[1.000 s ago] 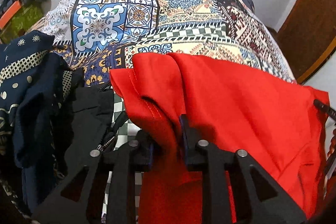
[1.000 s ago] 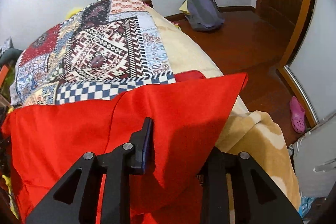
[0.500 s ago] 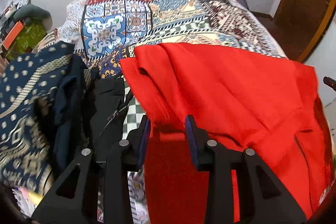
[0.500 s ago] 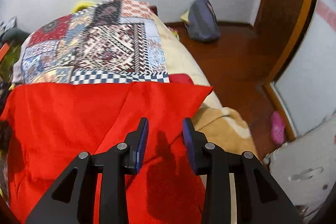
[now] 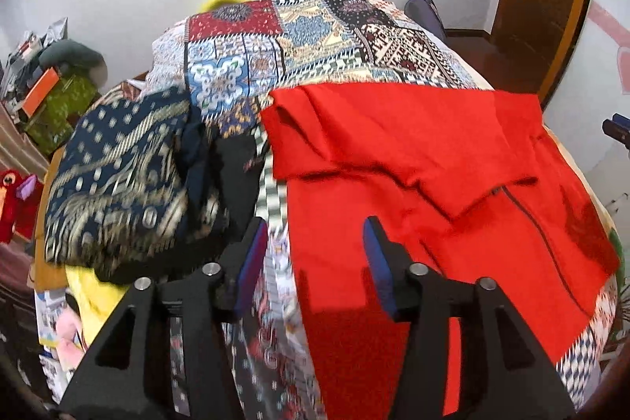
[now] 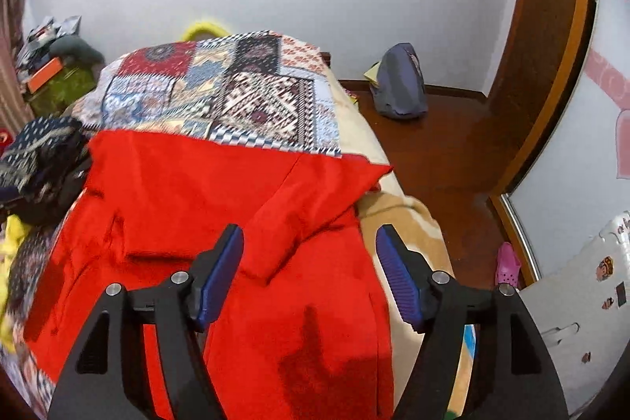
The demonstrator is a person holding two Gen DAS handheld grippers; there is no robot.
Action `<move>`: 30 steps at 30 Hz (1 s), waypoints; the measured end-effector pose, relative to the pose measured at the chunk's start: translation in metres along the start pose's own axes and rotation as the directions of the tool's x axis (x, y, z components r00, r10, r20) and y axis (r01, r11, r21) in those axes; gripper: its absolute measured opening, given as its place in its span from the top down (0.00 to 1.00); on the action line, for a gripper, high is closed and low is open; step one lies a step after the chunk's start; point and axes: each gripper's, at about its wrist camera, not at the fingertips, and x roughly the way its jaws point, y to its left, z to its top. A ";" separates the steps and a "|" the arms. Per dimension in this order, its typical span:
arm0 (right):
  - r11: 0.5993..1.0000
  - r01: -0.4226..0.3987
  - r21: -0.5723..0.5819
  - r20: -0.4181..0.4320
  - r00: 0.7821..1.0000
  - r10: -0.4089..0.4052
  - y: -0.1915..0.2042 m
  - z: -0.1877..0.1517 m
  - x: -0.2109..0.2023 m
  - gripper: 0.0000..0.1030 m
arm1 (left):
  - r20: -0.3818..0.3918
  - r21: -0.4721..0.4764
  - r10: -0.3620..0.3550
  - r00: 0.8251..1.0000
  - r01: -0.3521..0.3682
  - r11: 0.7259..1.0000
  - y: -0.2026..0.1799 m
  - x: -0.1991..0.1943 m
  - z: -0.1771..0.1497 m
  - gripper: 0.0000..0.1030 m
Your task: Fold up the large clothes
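Left wrist: left tongs (image 5: pixel 315 254) spread wide, holding nothing; red garment (image 5: pixel 425 160) lies folded on patchwork bedspread (image 5: pixel 275 38) ahead and right, navy patterned clothes (image 5: pixel 118 176) to left.
Right wrist: right tongs (image 6: pixel 309 272) wide, empty, above red garment (image 6: pixel 220 191).

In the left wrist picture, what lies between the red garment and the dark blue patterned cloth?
In the left wrist view, a crumpled black garment and a strip of the patchwork bedspread lie between the red garment and the dark blue patterned cloth.
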 end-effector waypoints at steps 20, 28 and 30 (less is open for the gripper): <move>0.990 0.073 0.118 -0.240 0.970 -0.043 -0.045 -0.118 -0.009 0.36 | -0.256 -0.294 -0.352 0.900 0.274 0.916 0.014 0.027 -0.147 0.48; 0.956 0.024 0.292 -0.291 0.955 0.065 -0.068 -0.147 -0.001 0.36 | -0.192 -0.293 -0.357 0.914 0.294 0.910 0.004 0.010 -0.161 0.74; 0.953 0.021 0.303 -0.290 0.954 0.072 -0.068 -0.150 0.000 0.36 | -0.186 -0.268 -0.337 0.923 0.282 0.921 -0.002 0.004 -0.161 0.88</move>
